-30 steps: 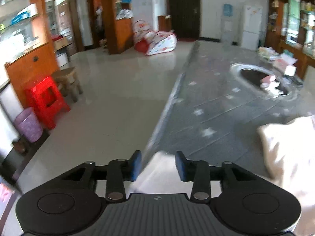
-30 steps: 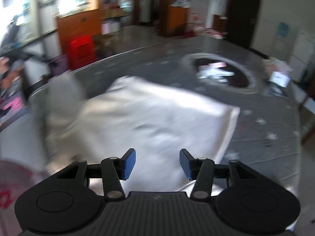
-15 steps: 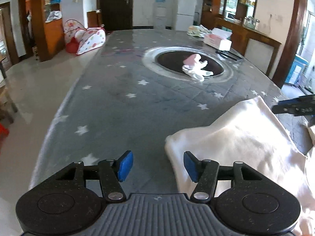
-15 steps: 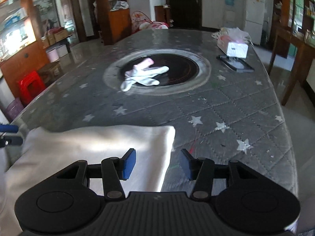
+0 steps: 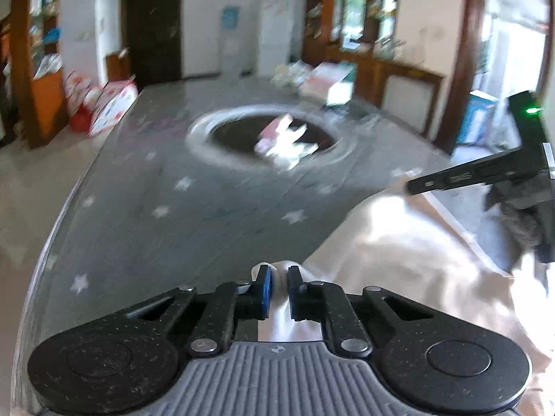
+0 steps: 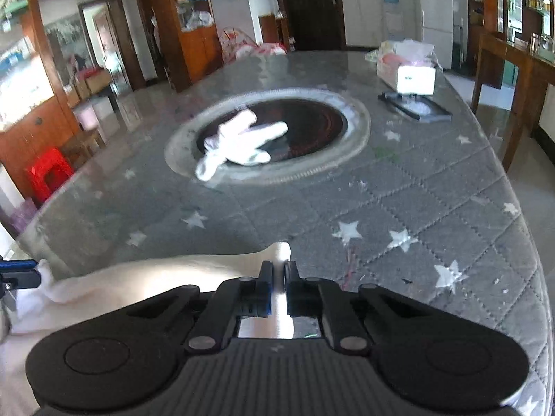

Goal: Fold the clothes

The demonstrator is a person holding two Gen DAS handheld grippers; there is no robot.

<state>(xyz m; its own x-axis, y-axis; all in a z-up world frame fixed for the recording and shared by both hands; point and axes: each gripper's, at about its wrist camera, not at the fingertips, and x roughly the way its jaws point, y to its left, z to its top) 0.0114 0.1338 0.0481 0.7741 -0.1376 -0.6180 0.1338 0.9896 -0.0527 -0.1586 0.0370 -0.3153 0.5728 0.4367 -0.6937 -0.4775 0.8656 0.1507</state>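
Both grippers are clamped on the cloth (image 5: 416,260), one far corner each. Left gripper (image 5: 277,286): fingers nearly together, a tuft of white fabric poking out past the tips. Right gripper (image 6: 276,279): same, fingers pinched on its corner, a nub of cloth showing above them.

The cloth lies at the near edge of the tabletop (image 6: 381,208), spread between the two grippers, with the rest draping toward the person. How many layers it has, I can't tell. It could be flat or already folded over once.

Risks from here:
- Both grips are shallow, with only a small bit of corner between the fingers. A fast pull or lift could slip one corner out, and the edge would sag and skew the fold.
- If it is layered, the fingers may hold only the top layer, and the bottom would drag and bunch.
- The quilted tabletop cover looks grippy, so dragging the cloth across it could wrinkle it or pull it off square.
- Uneven travel between the hands would give a diagonal crease.
- The left view is motion-blurred, which suggests that hand is moving quickly. That's a bad combination with a thin pinch.
- The socks (image 6: 239,142) on the hob (image 6: 312,121) sit well clear of the cloth, and so does the tissue box (image 6: 412,76), so snag risk is low unless the cloth gets flung forward.
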